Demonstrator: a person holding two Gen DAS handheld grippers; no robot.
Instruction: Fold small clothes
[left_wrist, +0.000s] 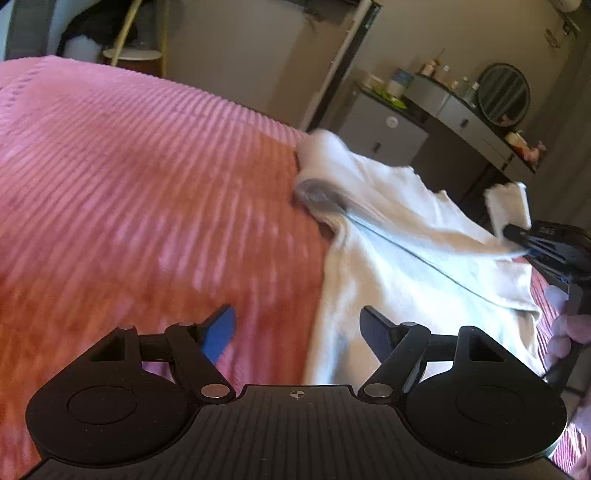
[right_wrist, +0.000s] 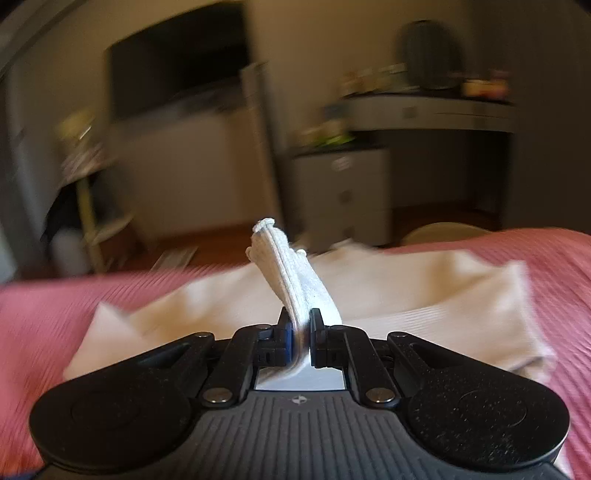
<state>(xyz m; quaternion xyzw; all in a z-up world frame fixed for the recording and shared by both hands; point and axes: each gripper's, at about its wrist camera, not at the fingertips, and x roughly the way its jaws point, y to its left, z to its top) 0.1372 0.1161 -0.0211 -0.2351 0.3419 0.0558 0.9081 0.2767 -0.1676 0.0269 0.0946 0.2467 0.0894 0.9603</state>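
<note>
A small white garment (left_wrist: 399, 236) lies partly spread on the pink ribbed bedspread (left_wrist: 129, 184), with a grey print near its far end. My left gripper (left_wrist: 297, 328) is open and empty, low over the bedspread at the garment's near left edge. My right gripper (left_wrist: 517, 236) enters from the right in the left wrist view and pinches a folded hem. In the right wrist view the right gripper (right_wrist: 300, 325) is shut on that bunched white edge (right_wrist: 284, 269), lifted above the rest of the garment (right_wrist: 424, 306).
The bedspread (right_wrist: 44, 325) spreads wide to the left. Beyond the bed's far edge stand a grey drawer unit (left_wrist: 384, 136), a vanity desk with a round mirror (left_wrist: 503, 94) and bottles, and a shelf rack (left_wrist: 133, 55) at the back left.
</note>
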